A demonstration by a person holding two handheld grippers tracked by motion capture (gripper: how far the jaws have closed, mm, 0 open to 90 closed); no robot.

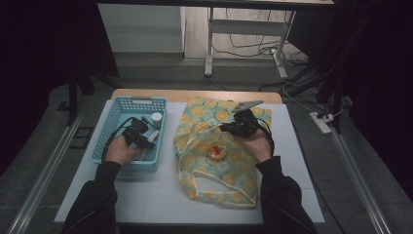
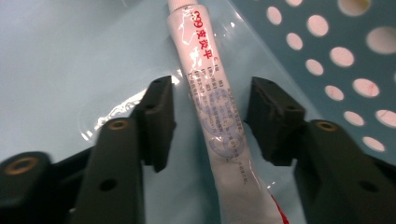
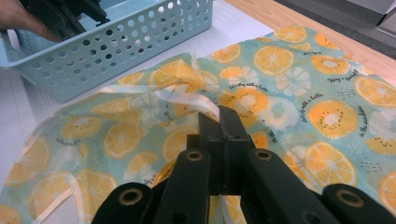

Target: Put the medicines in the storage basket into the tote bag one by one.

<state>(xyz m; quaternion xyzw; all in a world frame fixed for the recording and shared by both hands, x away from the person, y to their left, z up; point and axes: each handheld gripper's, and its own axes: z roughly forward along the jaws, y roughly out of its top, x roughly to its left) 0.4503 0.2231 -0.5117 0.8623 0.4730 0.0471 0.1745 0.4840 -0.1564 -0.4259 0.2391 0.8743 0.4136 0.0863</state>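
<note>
**Left jaws around the tube, right jaws pinching the bag**

Your left gripper (image 1: 139, 138) reaches down into the blue basket (image 1: 113, 127) at the left of the table. Its jaws stand on either side of the white tube (image 2: 212, 100) lying on the basket floor, with a gap on both sides, so they're not pressing it. To the right, your right gripper (image 3: 219, 122) has its jaws closed on a fold of the orange-print bag (image 3: 299, 88), which lies spread just beside the basket.
</note>
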